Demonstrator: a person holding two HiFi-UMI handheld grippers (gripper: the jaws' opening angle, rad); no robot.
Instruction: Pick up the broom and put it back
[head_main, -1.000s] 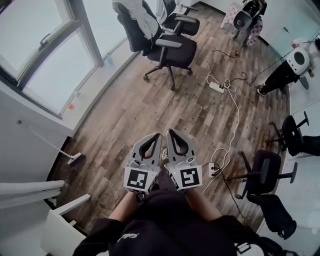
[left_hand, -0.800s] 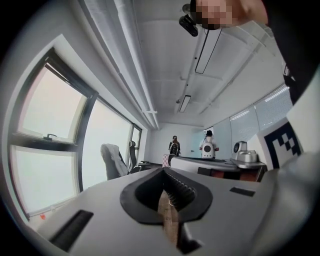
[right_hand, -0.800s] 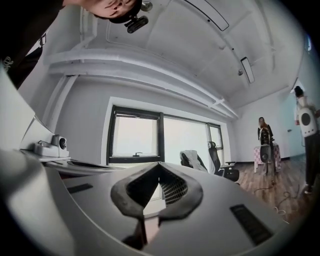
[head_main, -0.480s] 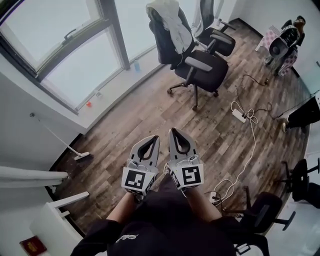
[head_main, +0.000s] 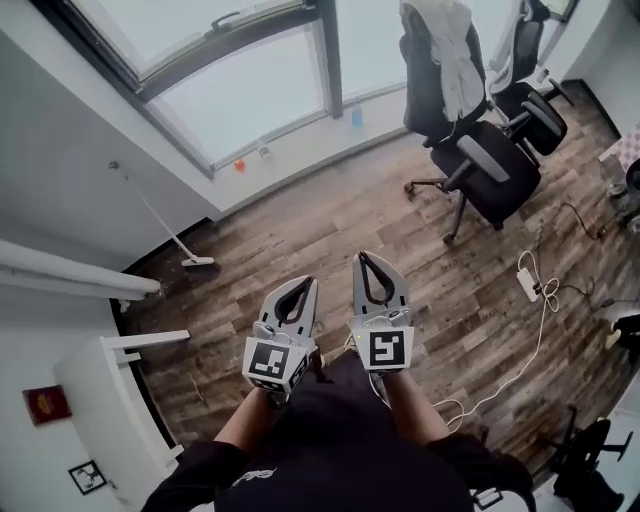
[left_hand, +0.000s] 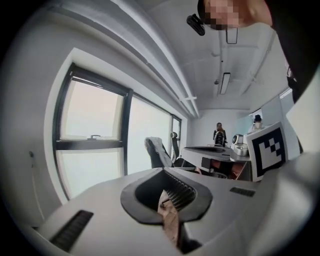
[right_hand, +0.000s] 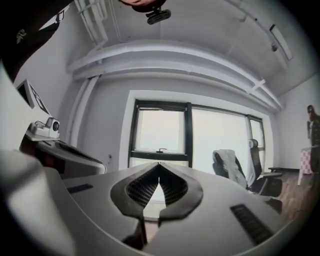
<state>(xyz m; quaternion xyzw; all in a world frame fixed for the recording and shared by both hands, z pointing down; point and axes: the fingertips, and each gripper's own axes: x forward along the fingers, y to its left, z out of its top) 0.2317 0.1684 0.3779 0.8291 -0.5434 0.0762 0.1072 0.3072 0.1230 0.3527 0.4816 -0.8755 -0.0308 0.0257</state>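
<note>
The broom (head_main: 165, 230) leans against the grey wall below the window, left of centre in the head view. Its thin handle slants up to the left and its small white head (head_main: 198, 262) rests on the wooden floor. My left gripper (head_main: 305, 281) and right gripper (head_main: 368, 256) are held side by side in front of me, pointing toward the window wall, well short of the broom and to its right. In the left gripper view the jaws (left_hand: 164, 171) meet with nothing between them. The right gripper's jaws (right_hand: 159, 165) are likewise closed and empty.
Two black office chairs (head_main: 490, 170) stand at the right, one draped with a grey garment (head_main: 445, 50). A power strip with white cable (head_main: 527, 285) lies on the floor beyond them. A white desk frame (head_main: 110, 400) stands at the left. A small bottle (head_main: 357, 113) sits on the window ledge.
The view has swung left: the window wall and broom have come toward the centre, and the chairs have shifted right. Both grippers stayed shut, side by side.
</note>
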